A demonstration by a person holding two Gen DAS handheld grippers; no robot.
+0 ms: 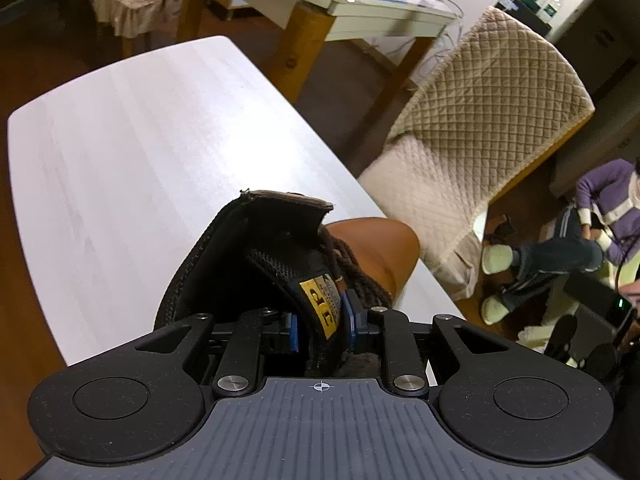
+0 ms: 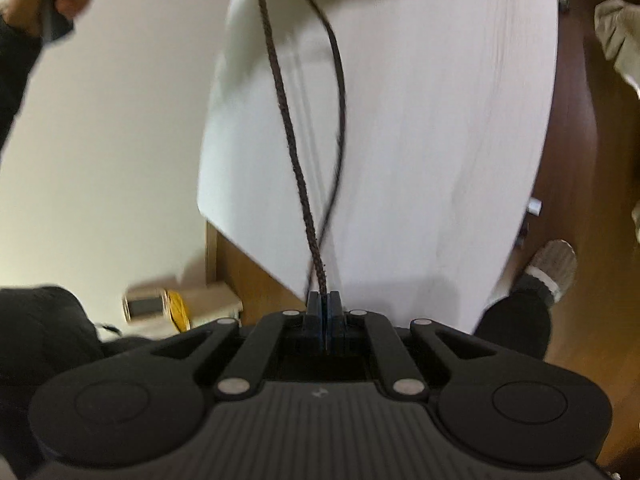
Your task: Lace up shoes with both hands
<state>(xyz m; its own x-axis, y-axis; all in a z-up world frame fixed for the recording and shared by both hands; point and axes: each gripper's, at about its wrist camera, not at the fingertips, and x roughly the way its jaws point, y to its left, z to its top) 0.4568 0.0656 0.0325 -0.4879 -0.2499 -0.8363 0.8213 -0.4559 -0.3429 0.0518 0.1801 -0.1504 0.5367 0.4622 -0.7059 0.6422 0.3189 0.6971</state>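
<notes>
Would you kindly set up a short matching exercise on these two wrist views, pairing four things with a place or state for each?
Things:
1. right gripper
2. shoe tongue
3. white table
4. quilted chair cover

Places or states:
A. lies between the blue pads of the left gripper
B. draped over a chair beyond the table's far edge
C. shut on the dark brown lace
D. carries the brown shoe

Right pairs: 1-C, 2-A, 3-D, 4-B
</notes>
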